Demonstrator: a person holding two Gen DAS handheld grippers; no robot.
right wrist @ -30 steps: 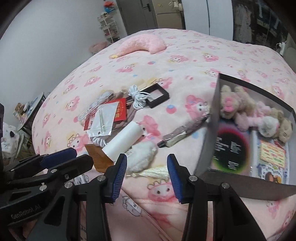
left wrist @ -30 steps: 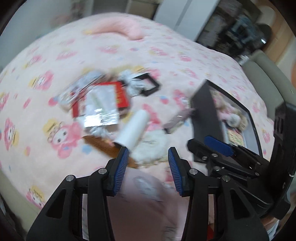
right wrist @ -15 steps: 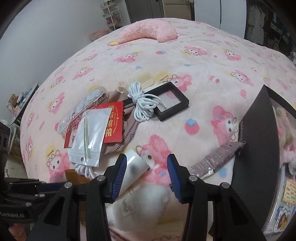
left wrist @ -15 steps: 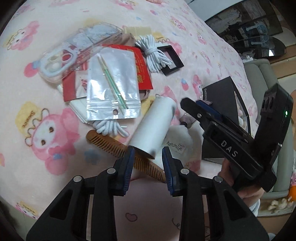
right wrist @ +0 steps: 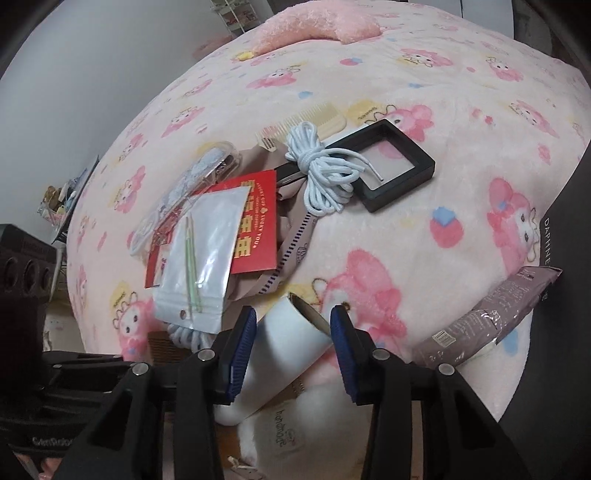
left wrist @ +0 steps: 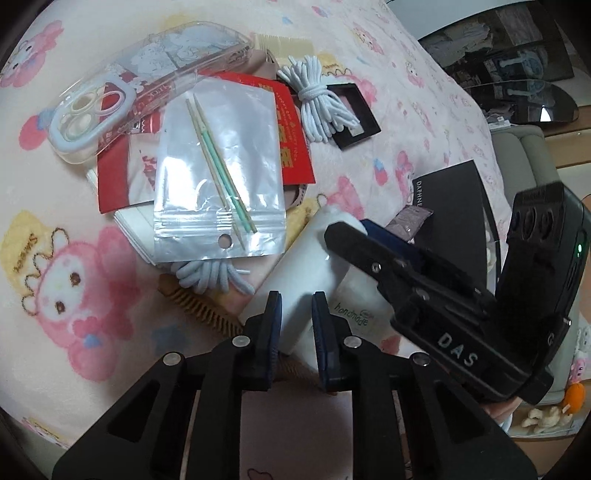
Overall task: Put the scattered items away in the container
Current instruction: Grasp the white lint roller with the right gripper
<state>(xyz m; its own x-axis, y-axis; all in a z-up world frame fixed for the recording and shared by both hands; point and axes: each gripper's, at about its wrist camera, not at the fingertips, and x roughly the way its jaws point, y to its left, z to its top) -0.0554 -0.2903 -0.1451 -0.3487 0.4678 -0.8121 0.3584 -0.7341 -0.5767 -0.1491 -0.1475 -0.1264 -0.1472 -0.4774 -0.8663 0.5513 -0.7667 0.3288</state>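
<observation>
fuzzy fleece blanket (right wrist: 369, 92), glossy clear plastic pouch (left wrist: 221, 166), smooth matt white roll (right wrist: 284, 343), wooden comb (left wrist: 199, 306).

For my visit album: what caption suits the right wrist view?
Right gripper closing around a white roll on a pink cartoon blanket.

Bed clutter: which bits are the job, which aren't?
Job: white roll, zip bag, red envelope, phone case, white cord, black frame, black box.
Not: pink pillow, blanket.

"DAPHNE" on black box (right wrist: 565, 280); "handmade" on white plush (left wrist: 364, 306).
</observation>
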